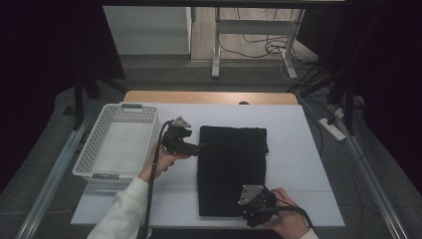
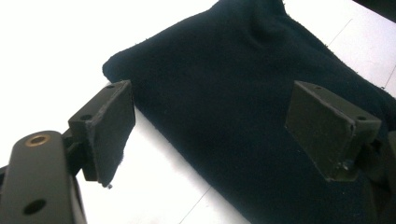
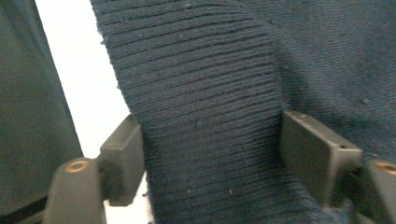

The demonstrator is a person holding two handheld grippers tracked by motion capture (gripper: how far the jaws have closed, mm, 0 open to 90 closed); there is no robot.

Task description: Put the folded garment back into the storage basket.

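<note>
Lying folded on the table point(image 1: 298, 149), the black sweater point(image 1: 231, 164) has your left gripper point(image 1: 198, 147) open at its nine o'clock edge. Your right gripper point(image 1: 247, 209), at five o'clock, has its jaws spread around the ribbed hem point(image 3: 205, 116), not yet pinching.

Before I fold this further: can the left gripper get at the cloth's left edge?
Probably yes. The left gripper is open, its jaws straddling the edge of the cloth, one over the white table, one over the fabric. Nothing lies between them; the basket sits off to the other side.
</note>
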